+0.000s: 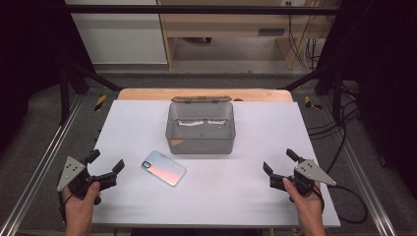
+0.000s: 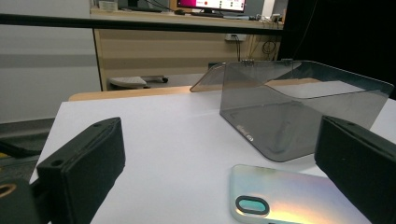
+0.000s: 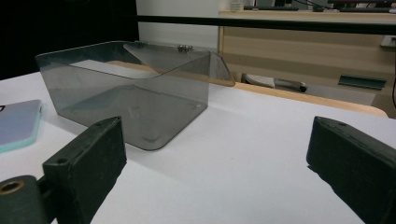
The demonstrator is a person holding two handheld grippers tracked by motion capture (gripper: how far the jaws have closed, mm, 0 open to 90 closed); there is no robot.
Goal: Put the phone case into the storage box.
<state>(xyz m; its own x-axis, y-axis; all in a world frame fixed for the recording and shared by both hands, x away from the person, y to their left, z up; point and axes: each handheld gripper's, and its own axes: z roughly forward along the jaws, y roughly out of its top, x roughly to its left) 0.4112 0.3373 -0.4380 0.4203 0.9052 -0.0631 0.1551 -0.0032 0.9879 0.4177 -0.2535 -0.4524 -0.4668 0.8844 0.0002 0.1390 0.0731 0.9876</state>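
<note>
Phone case [image 1: 163,167] is the likely thing to be handled: it lies flat on the white table [image 1: 236,196], camera cut-out up, just in front of the open smoky plastic box [image 1: 200,129] and toward that box's left corner. It looks light, thin and somewhat flexible, with a glossy iridescent back that may slip between pads; lying flush, it offers little edge, so pinching across its narrow width at one end seems the best hold. Both the left gripper [image 1: 105,164] and the right gripper [image 1: 279,161] are spread wide and hold nothing, each well apart from the box.
</note>
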